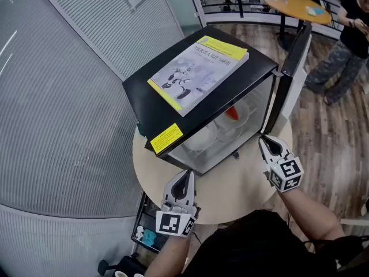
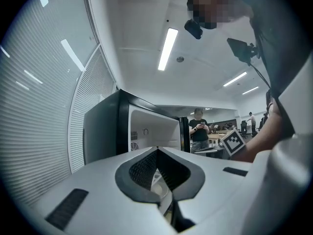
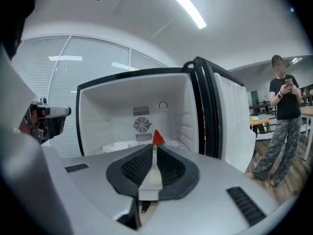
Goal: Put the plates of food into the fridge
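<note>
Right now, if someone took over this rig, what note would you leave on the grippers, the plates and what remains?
Left gripper: jaws shut, empty, in front of the fridge.
Right gripper: jaws shut, empty, by the open door.
Plates: inside the fridge, one with red food.
Done: plates loaded.
Left: probably just closing the door.

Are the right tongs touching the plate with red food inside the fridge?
Apart. Head view: right tongs are outside the fridge; the plate sits inside it.

1 fridge [image 1: 151, 100], 2 plates [image 1: 200, 137] [image 1: 242, 117], 1 book [image 1: 199, 68].
</note>
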`<action>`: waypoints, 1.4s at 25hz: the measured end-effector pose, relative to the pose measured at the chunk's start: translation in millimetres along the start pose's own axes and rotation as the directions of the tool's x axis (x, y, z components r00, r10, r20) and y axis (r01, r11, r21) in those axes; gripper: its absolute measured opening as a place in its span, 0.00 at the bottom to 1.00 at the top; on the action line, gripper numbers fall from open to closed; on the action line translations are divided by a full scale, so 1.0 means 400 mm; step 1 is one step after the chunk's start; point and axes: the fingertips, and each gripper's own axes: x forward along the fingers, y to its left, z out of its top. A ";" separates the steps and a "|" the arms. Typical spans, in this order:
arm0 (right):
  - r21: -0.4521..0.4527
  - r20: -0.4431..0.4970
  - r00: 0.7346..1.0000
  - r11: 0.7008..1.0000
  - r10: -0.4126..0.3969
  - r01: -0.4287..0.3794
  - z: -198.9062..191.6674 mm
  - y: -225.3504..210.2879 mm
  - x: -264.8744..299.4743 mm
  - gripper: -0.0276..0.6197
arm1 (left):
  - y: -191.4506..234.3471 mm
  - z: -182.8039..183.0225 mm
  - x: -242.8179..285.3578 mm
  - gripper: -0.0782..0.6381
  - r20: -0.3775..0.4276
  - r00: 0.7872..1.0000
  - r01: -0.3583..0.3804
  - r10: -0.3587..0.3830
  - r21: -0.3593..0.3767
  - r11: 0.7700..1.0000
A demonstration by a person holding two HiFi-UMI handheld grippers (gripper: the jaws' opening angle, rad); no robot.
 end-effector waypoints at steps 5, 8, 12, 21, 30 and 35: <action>0.001 0.038 0.999 1.000 0.025 -0.025 0.064 0.052 -0.036 0.06 | 0.014 0.023 -0.064 0.11 0.014 1.000 -0.028 0.028 0.007 1.000; 0.007 0.034 0.999 0.999 0.036 -0.036 0.070 0.066 -0.065 0.06 | 0.029 0.044 -0.100 0.11 0.033 0.998 -0.052 0.051 0.020 0.998; 0.001 0.019 0.999 0.999 0.033 -0.033 0.054 0.074 -0.097 0.05 | 0.061 0.049 -0.145 0.11 0.038 0.995 -0.092 0.091 0.019 0.996; -0.077 -0.006 0.999 0.996 0.047 -0.048 0.030 0.126 -0.122 0.05 | 0.062 0.072 -0.145 0.11 0.060 0.996 -0.075 0.073 0.032 0.997; -0.103 0.006 0.999 0.994 0.046 -0.045 0.049 0.154 -0.109 0.05 | 0.077 0.058 -0.155 0.11 0.051 0.997 -0.066 0.063 0.052 0.996; -0.116 0.018 0.999 0.992 0.045 -0.042 0.070 0.181 -0.107 0.05 | 0.092 0.068 -0.179 0.11 0.052 0.996 -0.072 0.070 0.053 0.996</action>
